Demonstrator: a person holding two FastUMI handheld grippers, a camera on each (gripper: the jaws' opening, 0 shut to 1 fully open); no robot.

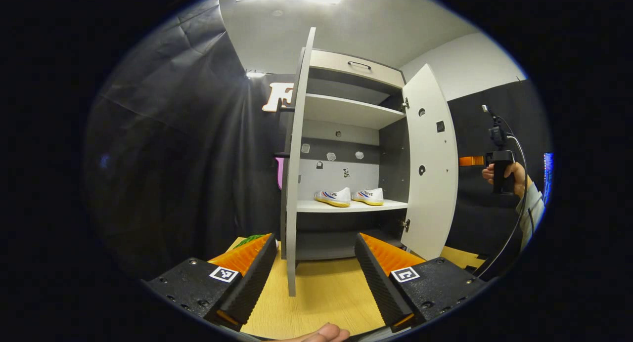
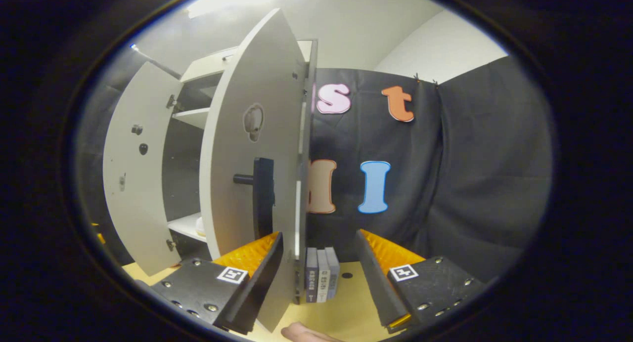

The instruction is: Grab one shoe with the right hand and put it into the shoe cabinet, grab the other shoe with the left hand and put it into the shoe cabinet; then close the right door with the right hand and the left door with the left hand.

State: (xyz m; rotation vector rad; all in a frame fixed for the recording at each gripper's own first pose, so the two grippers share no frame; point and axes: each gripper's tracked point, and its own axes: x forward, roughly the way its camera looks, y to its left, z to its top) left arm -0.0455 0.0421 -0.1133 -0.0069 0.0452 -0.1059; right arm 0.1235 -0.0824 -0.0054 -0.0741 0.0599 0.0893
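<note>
In your left gripper view, the left gripper sits wide open with nothing in it, and the left door stands edge-on right between its fingers. Past that, at about 12 o'clock from the gripper, the shoe cabinet is open, and both shoes are already on the lower shelf: one shoe just beside the other shoe. The right door swings out at 2 o'clock, and over at 3 o'clock your hand holds the other gripper

In your right gripper view, the right gripper is open too, empty, with the door's black handle at 11 o'clock and some books between the fingers on the table
</note>
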